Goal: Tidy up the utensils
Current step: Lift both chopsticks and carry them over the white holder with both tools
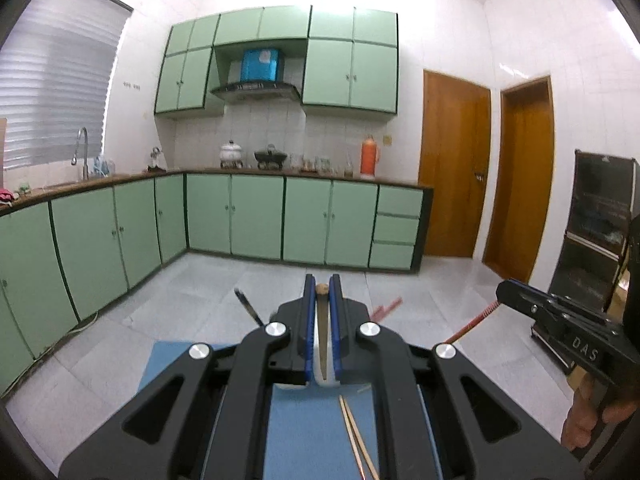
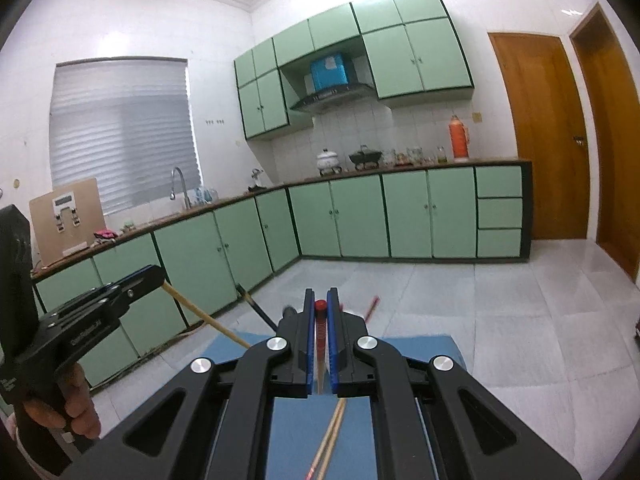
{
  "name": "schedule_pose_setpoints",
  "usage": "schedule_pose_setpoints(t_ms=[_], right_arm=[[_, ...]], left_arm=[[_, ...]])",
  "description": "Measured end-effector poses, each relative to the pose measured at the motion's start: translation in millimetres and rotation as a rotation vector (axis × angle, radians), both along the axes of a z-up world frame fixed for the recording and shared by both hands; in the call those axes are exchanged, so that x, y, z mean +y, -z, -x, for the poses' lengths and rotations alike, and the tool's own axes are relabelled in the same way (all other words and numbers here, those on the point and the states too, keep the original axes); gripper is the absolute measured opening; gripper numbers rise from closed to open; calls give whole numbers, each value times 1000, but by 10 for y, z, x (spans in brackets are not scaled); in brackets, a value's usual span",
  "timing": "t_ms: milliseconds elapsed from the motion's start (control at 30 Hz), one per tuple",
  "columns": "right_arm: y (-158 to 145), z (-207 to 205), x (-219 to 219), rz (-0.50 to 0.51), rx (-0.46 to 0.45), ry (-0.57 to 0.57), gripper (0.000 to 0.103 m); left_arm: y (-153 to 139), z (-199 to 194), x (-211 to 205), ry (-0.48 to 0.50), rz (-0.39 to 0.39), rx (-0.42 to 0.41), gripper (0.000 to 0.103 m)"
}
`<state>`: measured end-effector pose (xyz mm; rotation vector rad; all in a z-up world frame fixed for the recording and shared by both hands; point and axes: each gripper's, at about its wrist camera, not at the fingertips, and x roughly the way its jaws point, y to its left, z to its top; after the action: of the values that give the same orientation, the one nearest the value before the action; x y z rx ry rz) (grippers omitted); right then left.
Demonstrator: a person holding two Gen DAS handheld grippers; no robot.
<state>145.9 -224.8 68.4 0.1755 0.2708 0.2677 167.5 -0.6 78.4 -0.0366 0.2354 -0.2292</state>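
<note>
Left gripper [image 1: 322,292] pinches brown-tipped chopsticks [image 1: 322,336], right gripper [image 2: 321,306] red-tipped chopsticks [image 2: 320,320] (thin, blue mat [image 2: 296,424] near): either pair could pivot or slip.

Each camera sits just behind its own hand-held gripper and looks forward along the fingers, tilted slightly down over a blue mat [image 1: 304,432] close below. The left view faces the green cabinets [image 1: 256,216] squarely, with the right hand-held gripper [image 1: 505,292] at its right edge. The right view faces them from further right, with the left hand-held gripper [image 2: 158,276] at its left edge. Both share the cabinets, window, doors and floor.
</note>
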Motion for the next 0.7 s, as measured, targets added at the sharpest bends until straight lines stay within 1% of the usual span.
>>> schedule_pose_setpoints(t_ms=[200,300,367,433,567,700], right_arm=[[-319,-225,68,-8,-81,-5,6],[-431,-410,76,-19,-102,4,6],[-456,-564,73,-7,-104,19,6],[-445,-745,87,15,-93,36,6],[-304,-1114,114,54,-36,49,6],[-119,-1401,168,86,30,47,6]], left_arm=[[-202,-244,9,-30,33,-61,6],[-256,-371,2,-46,42,-81,6],[-266,-509,-2,-57,43,-84,6],[-245,-689,-15,-72,46,-85,6],[-121,-1005,-45,-84,50,-65,6],[74,-1316,-56,-79,63,-9,6]])
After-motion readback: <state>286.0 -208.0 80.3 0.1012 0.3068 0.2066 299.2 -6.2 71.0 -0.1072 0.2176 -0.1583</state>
